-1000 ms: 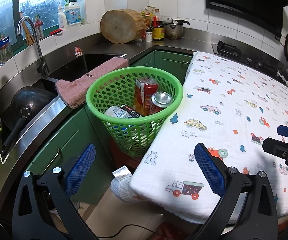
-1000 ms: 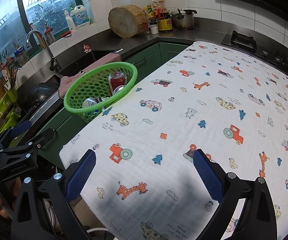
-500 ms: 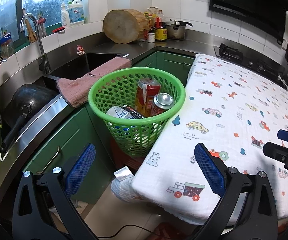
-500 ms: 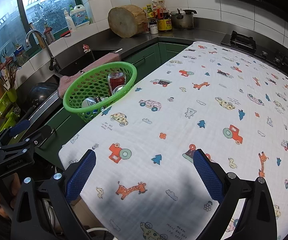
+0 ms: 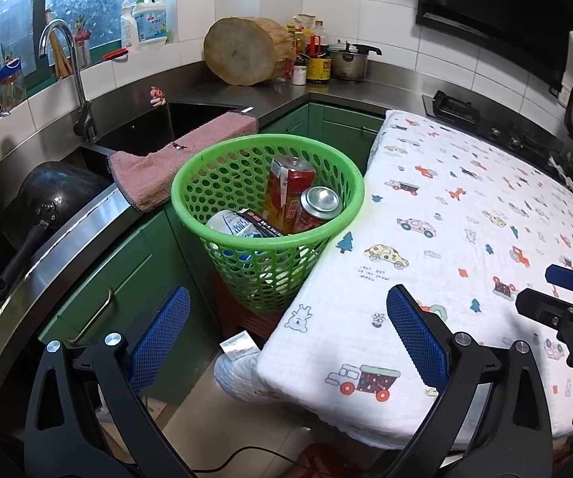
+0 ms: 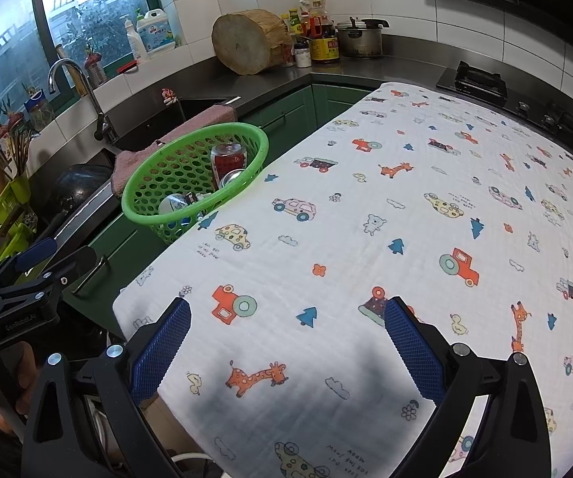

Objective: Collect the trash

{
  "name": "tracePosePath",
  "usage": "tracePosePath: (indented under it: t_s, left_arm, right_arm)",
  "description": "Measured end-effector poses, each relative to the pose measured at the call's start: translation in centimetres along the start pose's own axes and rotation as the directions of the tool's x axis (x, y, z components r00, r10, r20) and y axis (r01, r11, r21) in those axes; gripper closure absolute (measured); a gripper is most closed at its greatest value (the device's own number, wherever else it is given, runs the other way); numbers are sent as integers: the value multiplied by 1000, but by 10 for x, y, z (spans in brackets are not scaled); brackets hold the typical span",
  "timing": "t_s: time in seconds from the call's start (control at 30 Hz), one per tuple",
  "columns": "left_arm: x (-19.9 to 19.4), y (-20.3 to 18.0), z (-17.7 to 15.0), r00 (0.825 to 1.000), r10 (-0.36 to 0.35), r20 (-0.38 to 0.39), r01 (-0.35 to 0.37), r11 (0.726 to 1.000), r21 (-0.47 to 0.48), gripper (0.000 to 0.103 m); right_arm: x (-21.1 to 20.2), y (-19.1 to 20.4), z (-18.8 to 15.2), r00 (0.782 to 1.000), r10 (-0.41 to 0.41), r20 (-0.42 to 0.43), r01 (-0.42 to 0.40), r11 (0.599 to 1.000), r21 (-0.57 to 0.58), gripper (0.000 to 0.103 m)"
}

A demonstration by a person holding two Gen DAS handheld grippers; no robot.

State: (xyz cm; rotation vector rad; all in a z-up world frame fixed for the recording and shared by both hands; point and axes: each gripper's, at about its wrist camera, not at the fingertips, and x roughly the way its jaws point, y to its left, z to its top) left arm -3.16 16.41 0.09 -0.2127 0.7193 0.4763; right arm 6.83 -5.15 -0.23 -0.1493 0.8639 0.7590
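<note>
A green mesh basket (image 5: 206, 175) stands beside the table's left edge and also shows in the right wrist view (image 6: 147, 183). In it are two red cans (image 5: 286, 187), a white crumpled can (image 5: 230, 225) and a dark packet (image 5: 262, 227). My left gripper (image 5: 286, 330) is open and empty, held back from the basket near the table's corner. My right gripper (image 6: 286, 338) is open and empty above the near part of the patterned cloth (image 6: 405, 219) that covers the table.
A steel counter runs along the left and back with a sink (image 5: 147, 127), a tap (image 5: 71, 79), a pink towel (image 5: 175, 151) and a black pan (image 5: 47, 207). A wooden block (image 5: 242, 51), jars and a pot stand at the back. A stove (image 5: 485, 119) lies behind the table.
Both grippers have drifted back and up a little, so the basket sits slightly lower in the left wrist view. Both stay open and empty.
</note>
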Motion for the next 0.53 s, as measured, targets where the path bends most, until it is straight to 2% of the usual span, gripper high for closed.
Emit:
tracePosePath:
  t_s: [0.53]
  left_arm:
    - [3,-2,2,1000,14,-10,-14,1000,-6,5]
  right_arm:
    - [-2,-1,-3,1000,-31,2,31,999,-12,8]
